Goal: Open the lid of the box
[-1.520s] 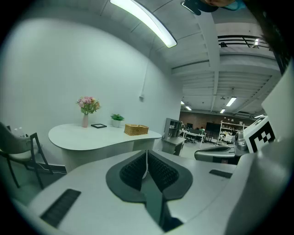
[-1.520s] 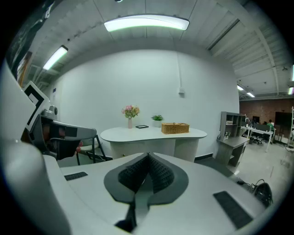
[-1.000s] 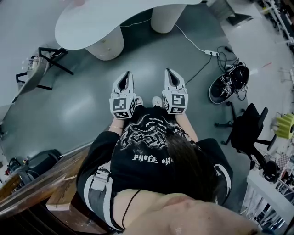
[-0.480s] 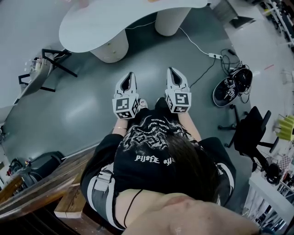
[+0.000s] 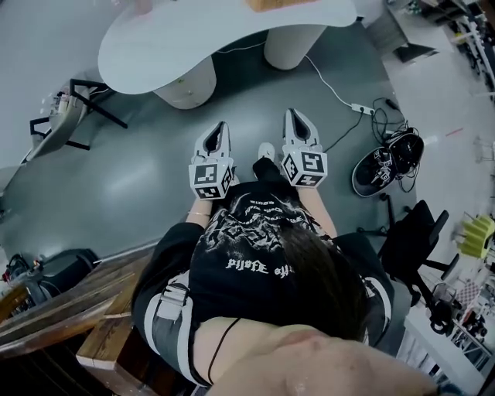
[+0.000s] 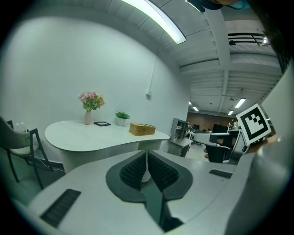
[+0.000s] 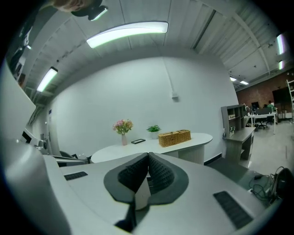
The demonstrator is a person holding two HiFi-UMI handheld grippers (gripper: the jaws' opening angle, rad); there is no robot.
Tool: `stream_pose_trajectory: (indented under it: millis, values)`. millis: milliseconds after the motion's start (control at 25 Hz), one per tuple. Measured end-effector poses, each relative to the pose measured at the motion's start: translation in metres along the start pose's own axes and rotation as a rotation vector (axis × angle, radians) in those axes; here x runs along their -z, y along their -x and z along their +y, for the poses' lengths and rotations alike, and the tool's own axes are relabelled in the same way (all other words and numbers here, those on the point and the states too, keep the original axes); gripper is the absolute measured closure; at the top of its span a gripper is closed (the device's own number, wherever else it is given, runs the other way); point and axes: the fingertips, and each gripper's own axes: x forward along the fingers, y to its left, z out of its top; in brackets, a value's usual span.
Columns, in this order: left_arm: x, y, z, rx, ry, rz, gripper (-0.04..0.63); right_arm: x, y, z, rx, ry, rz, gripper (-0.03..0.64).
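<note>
The box is a tan wicker basket with its lid down (image 7: 174, 137), standing on a white curved table (image 7: 138, 148) some way ahead. It also shows in the left gripper view as the box (image 6: 142, 129) and at the top edge of the head view as the box (image 5: 271, 4). My left gripper (image 5: 219, 125) and right gripper (image 5: 291, 114) are held side by side over the floor, short of the table (image 5: 193, 46), pointing at it. The left gripper (image 6: 147, 155) is shut and empty. The right gripper (image 7: 148, 159) is shut and empty too.
On the table stand a vase of flowers (image 7: 122, 126), a small potted plant (image 7: 153, 130) and a flat dark frame (image 6: 102, 123). A folding chair (image 5: 73, 108) is at left. A power strip with cable (image 5: 360, 108), dark gear (image 5: 387, 151) and an office chair (image 5: 410, 232) lie right.
The person has stepped forward with both grippers. The table has come closer and the box's edge now shows at the top of the head view. Both grippers stay shut.
</note>
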Motion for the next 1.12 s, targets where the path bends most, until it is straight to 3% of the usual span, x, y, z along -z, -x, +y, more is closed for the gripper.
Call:
stream_pose_trajectory:
  millis: [320, 480, 1120]
  values:
    - [-0.02, -0.058, -0.008, -0.018, -0.009, -0.004, 0.565, -0.003, -0.037, -0.055, 0.018, 0.013, 0.025, 0.591]
    - [-0.026, -0.089, -0.018, -0.019, -0.023, 0.0, 0.565, -0.008, -0.054, -0.076, -0.002, 0.049, 0.035, 0.591]
    - [-0.043, -0.172, -0.078, -0.04, -0.061, 0.004, 0.565, -0.014, -0.094, -0.166, -0.087, 0.02, 0.069, 0.591]
